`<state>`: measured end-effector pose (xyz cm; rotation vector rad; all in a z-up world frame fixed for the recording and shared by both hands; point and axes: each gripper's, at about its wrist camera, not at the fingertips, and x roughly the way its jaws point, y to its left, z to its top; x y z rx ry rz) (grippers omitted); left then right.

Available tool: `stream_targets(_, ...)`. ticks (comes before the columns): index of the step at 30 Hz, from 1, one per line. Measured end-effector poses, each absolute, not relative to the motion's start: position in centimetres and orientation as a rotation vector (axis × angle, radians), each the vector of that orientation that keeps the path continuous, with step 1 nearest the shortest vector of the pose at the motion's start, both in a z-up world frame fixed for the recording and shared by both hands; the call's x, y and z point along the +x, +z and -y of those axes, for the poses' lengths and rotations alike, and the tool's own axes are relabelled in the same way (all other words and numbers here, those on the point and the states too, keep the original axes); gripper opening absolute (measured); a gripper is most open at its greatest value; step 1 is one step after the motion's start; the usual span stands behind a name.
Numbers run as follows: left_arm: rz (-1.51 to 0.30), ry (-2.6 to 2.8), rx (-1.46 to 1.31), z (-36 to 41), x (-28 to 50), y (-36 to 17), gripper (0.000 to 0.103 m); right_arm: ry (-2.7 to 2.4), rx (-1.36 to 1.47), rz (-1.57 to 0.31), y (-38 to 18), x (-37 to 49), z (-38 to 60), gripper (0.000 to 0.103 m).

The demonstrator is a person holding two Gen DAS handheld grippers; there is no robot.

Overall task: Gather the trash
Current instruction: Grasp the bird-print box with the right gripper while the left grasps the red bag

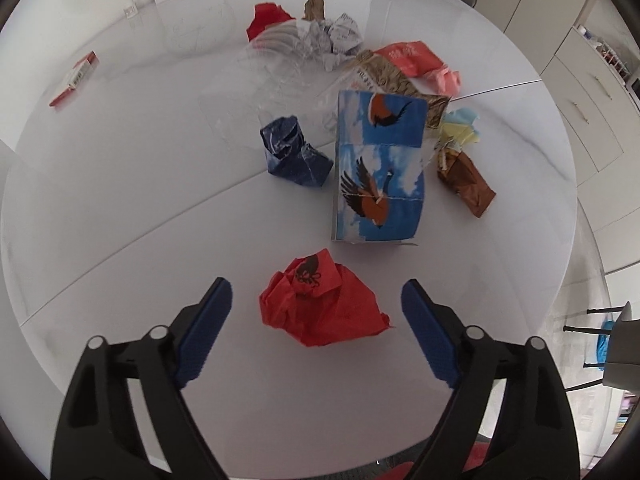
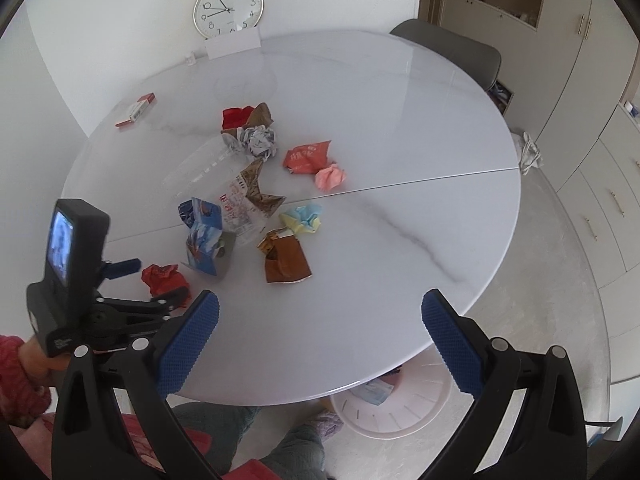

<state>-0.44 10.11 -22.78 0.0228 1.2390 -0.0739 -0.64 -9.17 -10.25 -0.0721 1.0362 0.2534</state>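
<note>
A crumpled red wrapper (image 1: pixel 324 300) lies on the white round table (image 1: pixel 120 208), between and just beyond the tips of my open left gripper (image 1: pixel 316 292). It also shows in the right wrist view (image 2: pixel 164 278), with the left gripper (image 2: pixel 154 280) around it. Behind it lie a blue bird-print carton (image 1: pixel 378 168), a dark blue wad (image 1: pixel 294 152), a brown wrapper (image 1: pixel 466 180) and further trash. My right gripper (image 2: pixel 320 306) is open and empty above the table's near edge.
A pink-white bin (image 2: pixel 396 404) holding some trash stands on the floor under the table's near edge. A red-white box (image 2: pixel 136 110) lies far left. A clock (image 2: pixel 228 8), a grey chair (image 2: pixel 452 52) and cabinets (image 2: pixel 592 160) lie beyond.
</note>
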Motion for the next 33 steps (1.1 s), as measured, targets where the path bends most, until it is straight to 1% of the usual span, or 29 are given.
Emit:
stream_targets(1,-1.244,-0.076,0.024,-10.1,-0.3,-23.1,0.073,0.255,-0.064,-1.042,-10.4,-0.5,8.9,0.101)
stream_targets(2,-1.249,-0.079,0.025,-10.3,-0.3,-23.5,0.07,0.256,-0.059,-1.046,-10.5,-0.2,8.8,0.101)
stream_targets(4,-1.27,-0.097,0.01,-10.6,-0.3,-23.9,0.058,0.254,-0.051,-1.052,-10.7,0.2,8.2,0.101)
stream_targets(6,-1.281,-0.118,-0.022,-11.2,-0.3,-24.0,0.052,0.255,-0.041,-1.057,-10.9,0.6,7.6,0.101)
stream_targets(9,-1.289,-0.138,-0.056,-12.0,-0.6,-23.8,0.047,0.28,-0.002,-1.074,-11.6,1.4,6.2,0.101)
stream_targets(11,-1.288,-0.146,-0.076,-12.9,-0.7,-23.2,0.046,0.287,0.021,-1.091,-12.3,1.9,5.0,0.101)
stream_targets(16,-1.22,-0.113,-0.075,-16.0,-1.3,-19.2,0.046,0.256,0.054,-1.148,-15.9,3.7,0.5,0.1)
stream_targets(17,-1.209,-0.1,-0.073,-16.7,-1.2,-18.4,0.046,0.245,0.048,-1.151,-16.6,3.9,-0.3,0.099)
stream_targets(20,-1.177,-0.071,-0.084,-19.1,-1.0,-16.2,0.046,0.213,0.031,-1.182,-19.1,5.1,-3.2,0.092)
stream_targets(22,-1.16,-0.065,-0.088,-20.3,-0.8,-15.1,0.046,0.179,0.011,-1.198,-20.4,5.6,-4.6,0.091)
stream_targets(24,-1.149,-0.066,-0.077,-21.1,-0.4,-14.4,0.046,0.154,-0.018,-1.209,-21.5,6.0,-5.9,0.085)
stream_targets(26,-1.14,-0.073,-0.063,-21.5,0.6,-14.0,0.046,0.147,-0.03,-1.228,-22.3,6.1,-6.5,0.064)
stream_targets(27,-1.137,-0.078,-0.053,-21.6,0.9,-13.9,0.046,0.151,-0.023,-1.241,-22.6,6.1,-6.6,0.058)
stream_targets(28,-1.134,-0.082,-0.047,-21.6,1.0,-13.8,0.046,0.158,-0.01,-1.251,-22.7,6.0,-6.5,0.047)
stream_targets(33,-1.13,-0.131,-0.039,-20.8,1.3,-13.4,0.046,0.197,0.063,-1.229,-21.2,4.5,-4.6,0.047)
